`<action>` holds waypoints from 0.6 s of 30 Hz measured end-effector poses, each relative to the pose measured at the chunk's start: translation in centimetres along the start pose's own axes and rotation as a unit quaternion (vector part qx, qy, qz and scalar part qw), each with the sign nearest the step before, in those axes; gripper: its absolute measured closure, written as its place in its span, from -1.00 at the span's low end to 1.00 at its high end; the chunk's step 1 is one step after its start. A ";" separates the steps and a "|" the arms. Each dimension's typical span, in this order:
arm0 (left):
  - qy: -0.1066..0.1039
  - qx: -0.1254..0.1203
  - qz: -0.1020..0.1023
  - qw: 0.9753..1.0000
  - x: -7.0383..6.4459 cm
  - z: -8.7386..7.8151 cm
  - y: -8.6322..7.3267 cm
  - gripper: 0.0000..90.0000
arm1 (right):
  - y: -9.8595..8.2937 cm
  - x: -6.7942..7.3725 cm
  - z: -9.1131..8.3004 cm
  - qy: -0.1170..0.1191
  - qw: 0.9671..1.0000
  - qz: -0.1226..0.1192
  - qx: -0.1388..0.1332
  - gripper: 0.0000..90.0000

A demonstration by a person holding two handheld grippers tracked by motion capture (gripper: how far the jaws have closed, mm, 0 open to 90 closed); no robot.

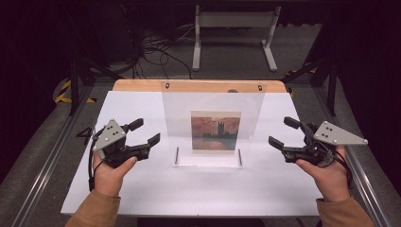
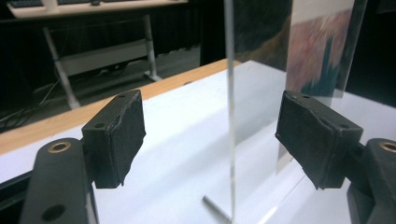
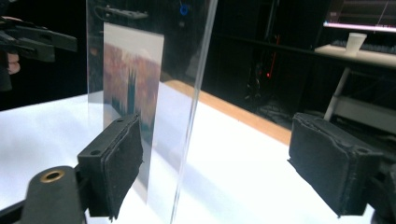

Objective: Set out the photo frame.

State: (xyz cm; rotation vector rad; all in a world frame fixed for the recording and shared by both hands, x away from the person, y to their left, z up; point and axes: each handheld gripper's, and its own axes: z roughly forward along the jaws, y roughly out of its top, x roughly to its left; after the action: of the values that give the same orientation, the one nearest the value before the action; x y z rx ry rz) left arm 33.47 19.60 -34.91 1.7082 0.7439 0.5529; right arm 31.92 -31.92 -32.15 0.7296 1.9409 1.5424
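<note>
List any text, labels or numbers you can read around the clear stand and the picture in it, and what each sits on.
None can be read.
The picture in the clear stand shows a painted scene of towers under a red sky, with no legible caption.
The left gripper and right gripper, both open, carry no visible markings, nor does the white table.
</note>
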 end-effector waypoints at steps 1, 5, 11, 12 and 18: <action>0.000 0.000 0.000 1.000 0.0 0.0 0.0 -0.48 | 0.0 0.0 0.0 0.000 1.000 0.000 0.000 -0.60; 0.012 0.023 -0.005 1.000 0.9 -1.6 -1.9 -0.50 | -1.4 -0.3 -1.2 -0.011 1.000 0.012 0.017 -0.60; 0.014 0.042 -0.010 0.999 1.3 -2.3 -3.9 -0.52 | -3.5 -0.8 -1.8 -0.013 0.999 0.039 0.026 -0.64; 0.015 0.045 -0.008 0.999 1.4 -2.4 -4.1 -0.53 | -4.1 -0.9 -1.9 -0.017 0.999 0.041 0.032 -0.65; 0.013 0.069 -0.024 0.997 2.0 -2.2 -6.6 -0.56 | -6.7 -1.2 -2.2 -0.030 0.997 0.056 0.053 -0.67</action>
State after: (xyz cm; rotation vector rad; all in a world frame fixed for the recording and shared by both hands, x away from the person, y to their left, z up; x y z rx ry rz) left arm 31.98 23.61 -40.80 1.8073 0.8571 0.5016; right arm 30.72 -35.54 -38.24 0.9342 1.9787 1.4720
